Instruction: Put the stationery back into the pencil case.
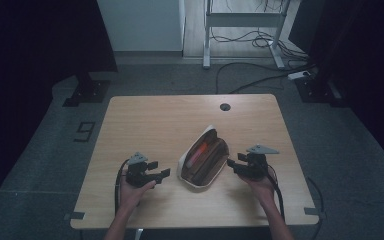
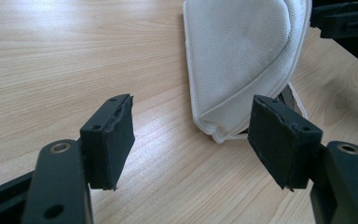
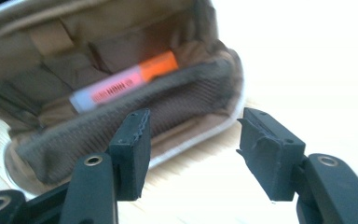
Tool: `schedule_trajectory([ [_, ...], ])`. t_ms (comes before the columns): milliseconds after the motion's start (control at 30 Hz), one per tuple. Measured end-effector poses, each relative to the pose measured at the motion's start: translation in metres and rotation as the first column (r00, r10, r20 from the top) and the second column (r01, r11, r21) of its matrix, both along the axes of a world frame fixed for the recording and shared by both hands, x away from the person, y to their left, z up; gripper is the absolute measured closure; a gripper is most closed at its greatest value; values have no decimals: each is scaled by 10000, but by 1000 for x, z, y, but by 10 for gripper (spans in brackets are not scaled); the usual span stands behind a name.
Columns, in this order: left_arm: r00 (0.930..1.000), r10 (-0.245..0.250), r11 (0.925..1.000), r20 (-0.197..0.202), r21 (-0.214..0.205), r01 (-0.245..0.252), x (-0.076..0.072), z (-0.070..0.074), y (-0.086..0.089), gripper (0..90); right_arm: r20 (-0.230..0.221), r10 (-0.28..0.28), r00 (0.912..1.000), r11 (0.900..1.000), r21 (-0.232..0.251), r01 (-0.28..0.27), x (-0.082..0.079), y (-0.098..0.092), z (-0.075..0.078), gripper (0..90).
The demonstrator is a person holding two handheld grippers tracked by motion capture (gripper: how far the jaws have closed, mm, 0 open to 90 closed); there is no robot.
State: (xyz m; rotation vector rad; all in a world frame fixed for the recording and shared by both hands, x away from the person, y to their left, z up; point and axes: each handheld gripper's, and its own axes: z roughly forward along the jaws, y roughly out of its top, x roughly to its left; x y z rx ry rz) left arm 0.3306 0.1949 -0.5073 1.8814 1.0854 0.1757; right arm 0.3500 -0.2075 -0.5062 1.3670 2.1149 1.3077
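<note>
Left gripper (image 1: 156, 170) on the near-left part of the wooden table (image 1: 145, 120), held in a hand (image 1: 132, 192) entering from the bottom edge, jaws spread apart with nothing between them, aimed rightward at the pouch. Seen from the left gripper view (image 2: 191, 140): same jaws wide apart above bare wood, white fabric outer shell of the pencil case (image 2: 240, 56) just ahead, its rounded corner near the right-hand jaw but not between the two; part of the other gripper dark at the upper right edge.

Pencil case (image 1: 205, 159) at table centre, between the two grippers, lying open, white outside, brown lining inside, orange-and-pink marker (image 1: 198, 153) within. Brown interior hidden from the left gripper view; white back hidden from the right gripper view.

Right gripper (image 1: 234, 164) just right of the case, held in the other hand (image 1: 261, 184), grey three-cornered plate on top, jaws released and empty. From the right gripper view (image 3: 193, 144): jaws parted, open brown interior (image 3: 121, 93) close ahead and blurred, mesh pocket along the front, marker (image 3: 126, 84) lying behind it, orange at one end, pale label with unreadable print.

Small round cable hole (image 1: 225, 106) near the table's far edge, visible from the high view.
</note>
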Motion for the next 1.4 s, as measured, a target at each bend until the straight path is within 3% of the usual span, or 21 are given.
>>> schedule_trajectory([
  [233,10000,16,10000,-79,61,-16,0,-3,0,313,-22,-242,9997,9996,-122,241,-10,-22,-11,414],
  [400,10000,-1,9999,-64,102,2,0,-3,0,313,-32,-359,9994,9978,-555,357,-18,-39,-22,395],
  [500,10000,0,9999,-98,142,1,0,-4,-1,313,-161,-546,9984,9975,-448,538,-21,-48,-27,387],
  [833,9999,-34,9997,-121,225,36,-4,-6,-1,313,-469,-961,9943,9933,-691,927,-21,-62,-42,372],
  [1000,9999,-57,9997,-143,254,60,-5,-6,-1,313,-504,-1054,9931,9904,-954,1003,-21,-63,-44,359],
  [1400,9998,67,9996,-167,267,-63,-9,-7,2,313,-528,-1089,9926,9888,-1087,1027,-18,-64,-47,348],
])
